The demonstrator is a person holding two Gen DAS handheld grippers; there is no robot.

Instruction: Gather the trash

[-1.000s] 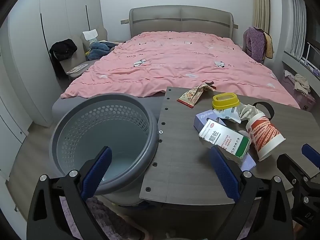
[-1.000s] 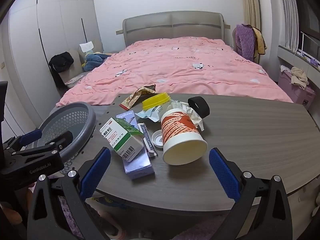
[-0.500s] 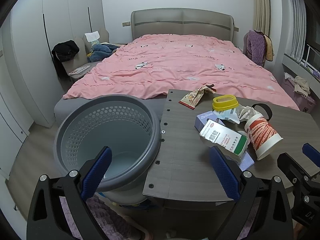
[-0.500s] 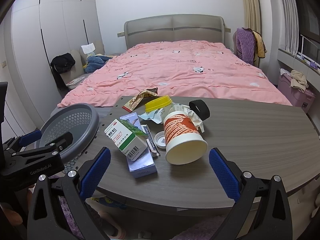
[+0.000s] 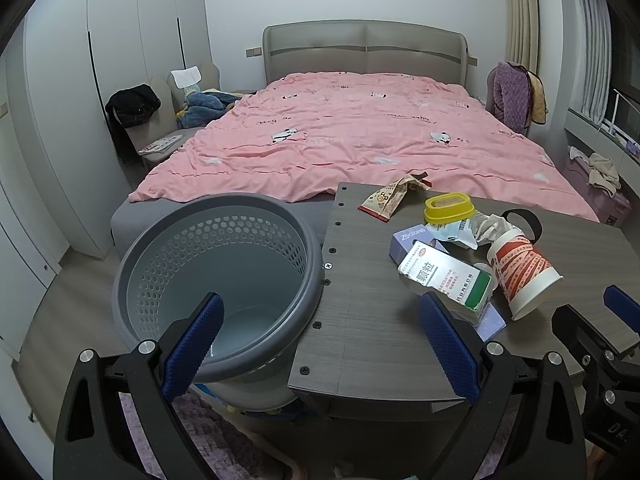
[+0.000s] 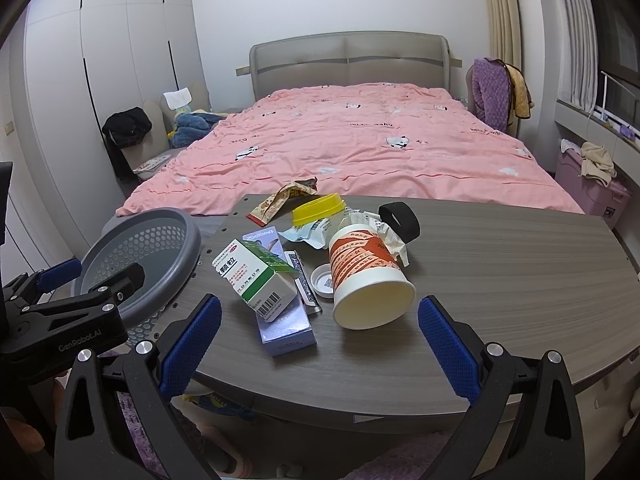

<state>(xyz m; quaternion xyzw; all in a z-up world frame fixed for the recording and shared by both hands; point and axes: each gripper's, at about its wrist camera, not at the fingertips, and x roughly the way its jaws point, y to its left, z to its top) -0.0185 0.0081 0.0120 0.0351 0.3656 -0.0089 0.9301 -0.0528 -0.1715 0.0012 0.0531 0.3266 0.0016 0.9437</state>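
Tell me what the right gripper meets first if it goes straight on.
Probably the tipped paper cup, lying with its open mouth toward the right gripper; depth is unclear, so the purple box might touch first.

tabletop [image 6: 500,280]: grey wood-grain laminate, matt, smooth
basket [image 5: 160,264]: grey plastic, perforated wall, smooth rim with a dull sheen
paper cup [image 6: 368,276]: paper, orange-and-white print, slight gloss
medicine box [image 6: 256,280]: card, smooth, printed
lilac box [image 6: 286,330]: glossy card
yellow lid [image 6: 318,209]: smooth plastic
snack wrapper [image 5: 386,200]: crinkled film
left tongs [image 5: 320,348]: black plastic arms, blue textured pads, metal screws
bed cover [image 6: 360,148]: pink cloth, matt, creased
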